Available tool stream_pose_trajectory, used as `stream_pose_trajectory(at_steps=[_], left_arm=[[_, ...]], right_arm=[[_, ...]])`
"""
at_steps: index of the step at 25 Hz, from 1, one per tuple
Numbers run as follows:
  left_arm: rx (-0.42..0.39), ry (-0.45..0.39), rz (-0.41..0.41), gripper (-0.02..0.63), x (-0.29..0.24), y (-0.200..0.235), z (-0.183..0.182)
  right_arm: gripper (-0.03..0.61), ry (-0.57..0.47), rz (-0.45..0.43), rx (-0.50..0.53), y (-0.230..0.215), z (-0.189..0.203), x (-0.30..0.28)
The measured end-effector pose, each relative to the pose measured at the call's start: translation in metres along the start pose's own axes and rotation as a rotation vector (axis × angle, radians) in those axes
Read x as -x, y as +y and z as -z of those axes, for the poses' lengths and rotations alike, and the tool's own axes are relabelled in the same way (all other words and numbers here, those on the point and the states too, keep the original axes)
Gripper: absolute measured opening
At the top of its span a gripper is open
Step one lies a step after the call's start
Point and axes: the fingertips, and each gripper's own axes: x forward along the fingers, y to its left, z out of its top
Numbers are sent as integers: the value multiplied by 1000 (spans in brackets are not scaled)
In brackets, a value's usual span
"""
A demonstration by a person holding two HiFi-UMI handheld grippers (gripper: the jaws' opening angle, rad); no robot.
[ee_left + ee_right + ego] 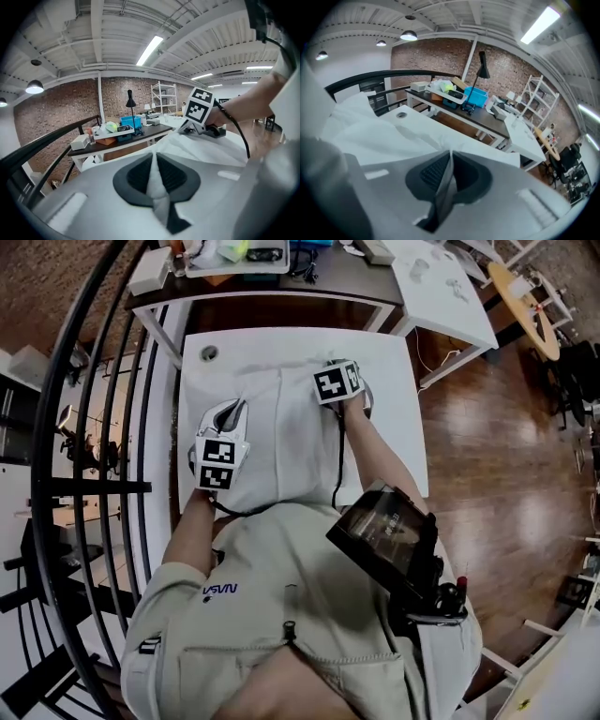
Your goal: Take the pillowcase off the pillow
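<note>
Pinching a thin fold of the white pillowcase (281,427) each, the rest spread on the bench (398,399) between them, the left gripper (152,178) and right gripper (446,176) need one matched, even pull, lest either fold slips.

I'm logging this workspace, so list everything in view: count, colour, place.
pillowcase: 1, white, lying on the white table
white table: 1, white, in front of the person
dark desk: 1, dark brown, behind the white table
blue bin: 1, blue, on the dark desk
desk lamp: 1, black, on the dark desk
second white table: 1, white, right of the dark desk
round table: 1, wood tone, far right
railing: 1, black, left side
black device: 1, black, at the person's front
left gripper: 1, grey, shut on the pillowcase
right gripper: 1, grey, shut on the pillowcase
</note>
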Motion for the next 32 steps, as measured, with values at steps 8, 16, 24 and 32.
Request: stream_pose_trajectory(at_steps=[8, 16, 24, 32], left_arm=[[150, -54, -28, 25, 2, 43, 5], [148, 63, 28, 39, -48, 39, 36], [53, 37, 33, 153, -46, 32, 26], [67, -45, 122, 140, -13, 14, 11]], right_arm=[[11, 41, 102, -120, -74, 51, 12], [15, 40, 99, -93, -67, 71, 0], [133, -144, 95, -183, -55, 47, 44], [133, -236, 121, -269, -8, 59, 110]])
